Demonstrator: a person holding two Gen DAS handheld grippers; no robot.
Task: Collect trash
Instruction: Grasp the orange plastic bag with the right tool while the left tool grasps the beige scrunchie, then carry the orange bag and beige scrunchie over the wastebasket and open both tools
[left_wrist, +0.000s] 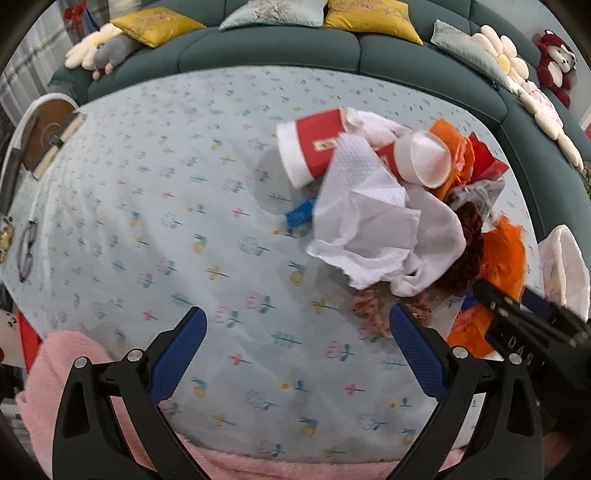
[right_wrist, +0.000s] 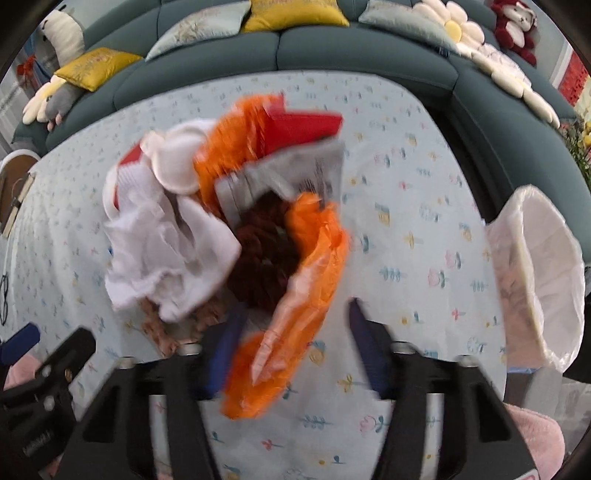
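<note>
We are straddling the near end of the orange bag (right_wrist: 306, 295) with the right gripper (right_wrist: 295, 354), its jaws half-open and not yet pinching; thin, light and slippery, it is wanting a bunched fold.

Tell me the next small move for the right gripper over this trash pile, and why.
Probably close the right gripper on the orange plastic bag. The bag's lower end lies between its fingers, but the pads do not clearly press it yet. The lined bin stands open to the right, ready for it. The left gripper hangs open over bare tablecloth.
</note>
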